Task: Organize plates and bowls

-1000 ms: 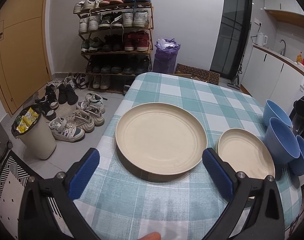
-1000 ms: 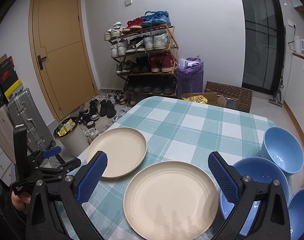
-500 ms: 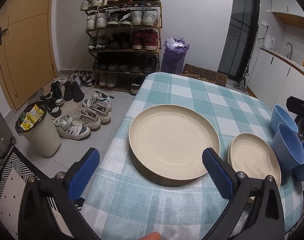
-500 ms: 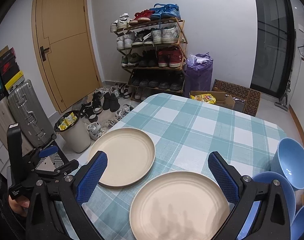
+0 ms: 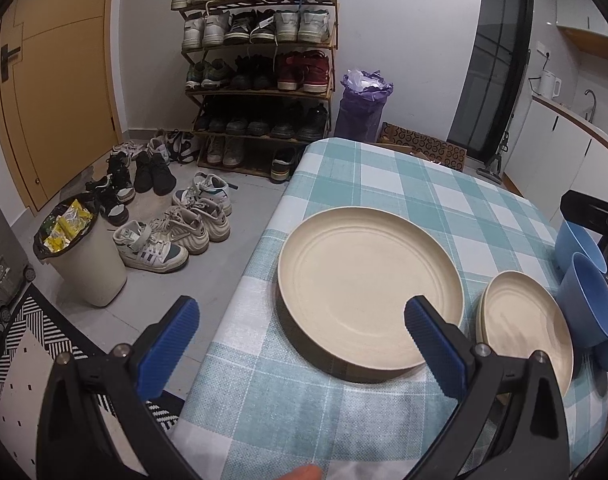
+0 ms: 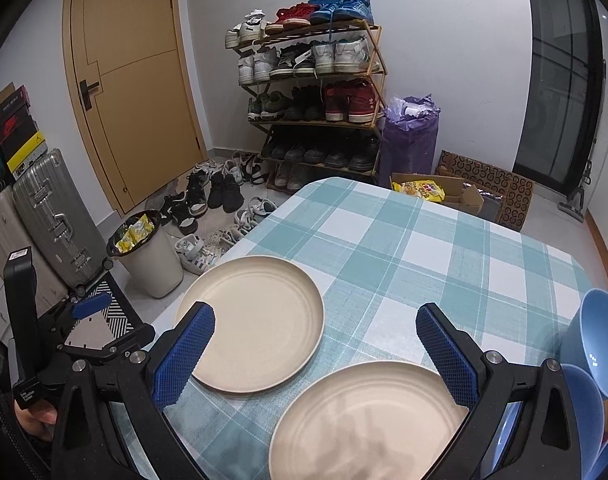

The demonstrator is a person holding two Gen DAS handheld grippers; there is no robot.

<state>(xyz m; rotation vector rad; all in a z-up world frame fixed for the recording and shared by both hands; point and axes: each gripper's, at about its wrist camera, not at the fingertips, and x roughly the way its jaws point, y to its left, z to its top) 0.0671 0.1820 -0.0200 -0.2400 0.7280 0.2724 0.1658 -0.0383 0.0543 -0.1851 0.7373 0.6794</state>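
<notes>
We see two cream plates lying flat, face up, on the checked counter (image 5: 368,184). They are round, so no long axis can be told. The left plate (image 5: 368,288) sits near the counter's left edge; the right plate (image 5: 524,332) lies just beside it, toward the blue bowls (image 5: 588,304) at the right edge. The bowls are tilted and lean one on another.

Our left tongs (image 5: 300,336) are wide open, above the near counter edge, holding and touching nothing. Our right tongs (image 6: 316,344) are also wide open and empty, above the gap between the two plates.

Only the right view shows the left tongs from the side, with a hand (image 6: 36,420) on the handle, and a suitcase (image 6: 52,216). Only the left view shows a kettle (image 5: 548,82).
</notes>
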